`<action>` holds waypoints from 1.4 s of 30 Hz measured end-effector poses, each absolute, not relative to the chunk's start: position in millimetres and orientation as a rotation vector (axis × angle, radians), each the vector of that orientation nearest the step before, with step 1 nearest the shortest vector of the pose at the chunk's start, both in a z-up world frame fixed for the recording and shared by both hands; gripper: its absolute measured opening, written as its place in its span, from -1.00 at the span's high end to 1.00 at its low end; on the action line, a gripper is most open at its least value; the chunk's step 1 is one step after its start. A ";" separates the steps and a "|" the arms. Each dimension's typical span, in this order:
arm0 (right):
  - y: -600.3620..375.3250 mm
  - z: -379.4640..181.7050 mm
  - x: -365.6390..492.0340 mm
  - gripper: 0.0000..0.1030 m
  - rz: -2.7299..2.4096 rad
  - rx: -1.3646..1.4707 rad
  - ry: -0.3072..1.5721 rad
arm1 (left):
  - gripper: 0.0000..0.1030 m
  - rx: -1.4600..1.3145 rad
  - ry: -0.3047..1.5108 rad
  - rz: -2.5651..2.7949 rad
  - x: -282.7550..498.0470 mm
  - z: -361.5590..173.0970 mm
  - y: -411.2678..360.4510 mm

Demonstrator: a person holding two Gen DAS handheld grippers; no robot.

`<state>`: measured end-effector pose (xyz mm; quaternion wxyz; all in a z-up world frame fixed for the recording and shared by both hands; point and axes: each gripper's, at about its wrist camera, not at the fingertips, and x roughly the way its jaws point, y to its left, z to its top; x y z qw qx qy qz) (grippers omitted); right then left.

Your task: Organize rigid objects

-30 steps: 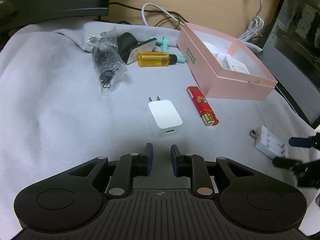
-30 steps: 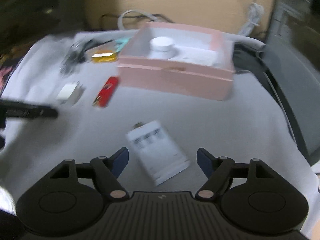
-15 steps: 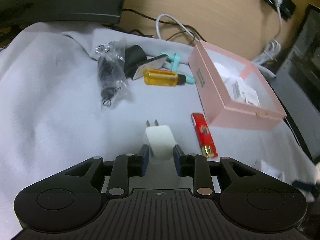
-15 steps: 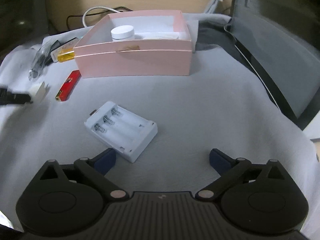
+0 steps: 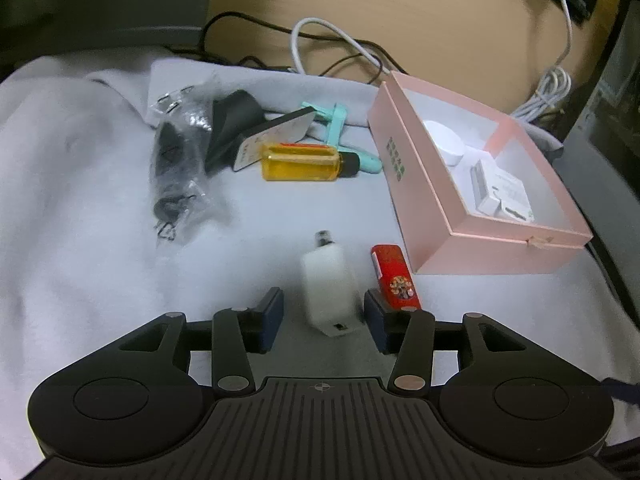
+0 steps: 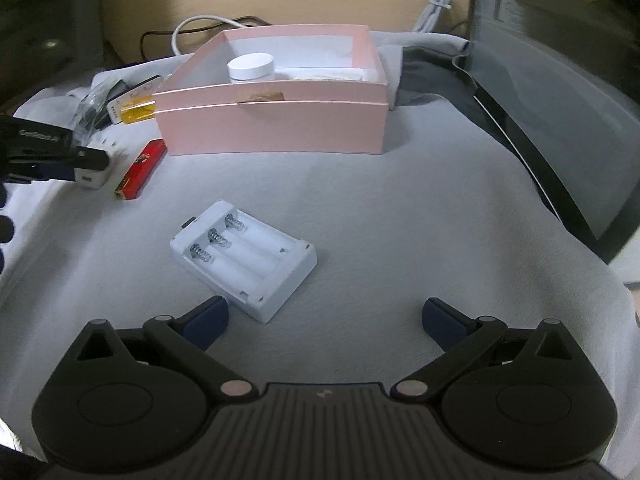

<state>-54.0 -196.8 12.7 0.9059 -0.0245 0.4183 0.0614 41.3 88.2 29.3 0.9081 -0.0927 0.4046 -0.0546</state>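
Note:
A white plug charger [image 5: 328, 286] lies on the grey cloth between the open fingers of my left gripper [image 5: 323, 314]; the fingers stand apart from its sides. A red lighter [image 5: 394, 276] lies just right of it. A pink box [image 5: 416, 184] holds a white round lid [image 5: 444, 142] and white adapters [image 5: 500, 196]. My right gripper [image 6: 325, 316] is wide open just short of a white battery holder [image 6: 244, 256]. The left gripper [image 6: 86, 159] and charger [image 6: 98, 172] show at the far left of the right wrist view, by the pink box [image 6: 272, 124].
A yellow bottle [image 5: 304, 162], a teal tool [image 5: 336, 126], a black adapter [image 5: 236, 128] and a plastic bag of black parts [image 5: 176, 160] lie at the back. Cables [image 5: 332, 48] trail behind. A dark monitor [image 6: 560, 80] stands at the right.
My left gripper moved forward over the white charger and opened wider around it. My right gripper drew nearer to the battery holder and stays open.

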 end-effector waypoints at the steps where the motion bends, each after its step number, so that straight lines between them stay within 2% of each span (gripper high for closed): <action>1: -197.0 12.6 -53.0 -1.00 0.136 -0.054 0.863 | 0.09 -0.173 0.828 -0.110 43.0 28.9 84.2; 6: -195.1 11.5 -50.3 -1.00 0.168 -0.073 0.842 | 0.11 -0.124 0.808 -0.107 52.7 27.3 72.6; 9: -194.8 12.3 -46.3 -1.00 0.183 -0.080 0.848 | 0.44 -0.070 0.801 -0.122 51.4 25.7 69.2; 12: -194.0 13.4 -43.8 -0.99 0.172 -0.065 0.857 | 0.53 -0.012 0.786 -0.145 42.9 24.1 66.3; 20: -164.9 20.6 -30.6 -0.97 0.181 0.034 0.895 | 0.53 0.059 0.800 -0.203 8.1 24.7 72.4; 27: -138.3 13.8 -28.2 -0.96 -0.032 0.081 0.819 | 0.51 0.013 0.821 -0.230 3.1 25.5 82.1; 33: -131.9 9.8 -32.6 -0.72 -0.114 0.081 0.746 | 0.51 0.008 0.806 -0.251 1.3 24.1 85.1; 42: -142.2 37.8 -60.4 -0.71 -0.009 0.005 0.756 | 0.54 -0.020 0.757 -0.337 -12.9 29.6 88.5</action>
